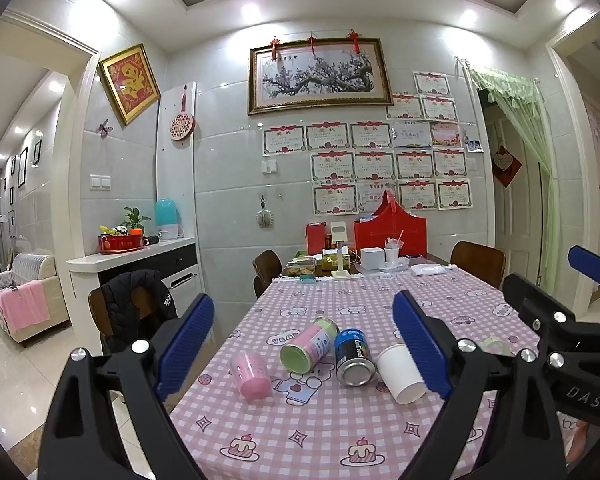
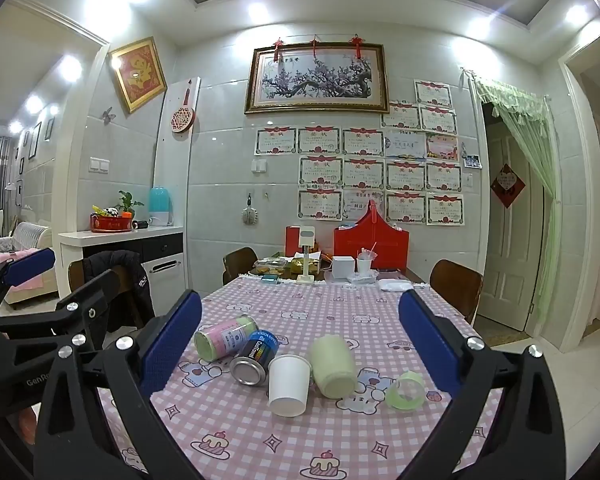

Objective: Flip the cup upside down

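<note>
— Cups (image 2: 288, 385) first: how many lay on the checked tablecloth (image 2: 260, 432)?

— Three, all on their sides. One white paper cup, smooth and tapered, mouth away from the cameras, lay near the front middle of the table, touching the dark metal can (image 2: 254, 362). One pale green plastic cup (image 2: 333, 368) lay just right of it; one pink ribbed cup (image 1: 250, 374) lay well to the left.

— Cans?

— Two cylinders: that blue-labelled can and a pink-and-green tin (image 2: 225, 337). One translucent green tape ring (image 2: 405, 390) too.

— Tongs?

— Left gripper (image 1: 304, 344) and right gripper (image 2: 300, 344) both hung spread wide, textured blue pads (image 2: 171, 344) grasping nothing.
</note>
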Demonstrator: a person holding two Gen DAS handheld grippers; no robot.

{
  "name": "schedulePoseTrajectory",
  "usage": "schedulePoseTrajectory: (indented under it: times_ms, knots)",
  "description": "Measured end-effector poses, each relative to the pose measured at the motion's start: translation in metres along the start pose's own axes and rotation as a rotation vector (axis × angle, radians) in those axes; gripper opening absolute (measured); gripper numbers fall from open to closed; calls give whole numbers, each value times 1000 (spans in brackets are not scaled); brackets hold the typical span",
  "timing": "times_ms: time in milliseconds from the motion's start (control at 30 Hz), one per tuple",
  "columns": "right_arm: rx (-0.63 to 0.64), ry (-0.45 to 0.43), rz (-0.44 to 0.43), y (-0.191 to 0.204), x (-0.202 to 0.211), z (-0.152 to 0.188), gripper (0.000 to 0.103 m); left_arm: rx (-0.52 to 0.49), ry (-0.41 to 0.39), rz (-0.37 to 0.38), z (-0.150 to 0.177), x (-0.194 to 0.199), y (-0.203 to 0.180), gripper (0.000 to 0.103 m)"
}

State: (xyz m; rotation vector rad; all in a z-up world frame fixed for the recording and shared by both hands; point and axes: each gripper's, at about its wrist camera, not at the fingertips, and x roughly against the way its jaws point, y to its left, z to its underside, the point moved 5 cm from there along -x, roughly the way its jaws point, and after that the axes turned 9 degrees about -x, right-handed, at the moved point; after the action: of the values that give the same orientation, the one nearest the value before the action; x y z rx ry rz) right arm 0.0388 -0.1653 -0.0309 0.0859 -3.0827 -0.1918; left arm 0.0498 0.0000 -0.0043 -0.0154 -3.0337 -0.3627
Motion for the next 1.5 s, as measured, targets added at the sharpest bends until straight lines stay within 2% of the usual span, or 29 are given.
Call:
schedulePoseTrajectory:
  times_ms: [1500]
  knots:
    - [1,8,4,0,-5,0,95,2,6,2,4,-3,-5,90]
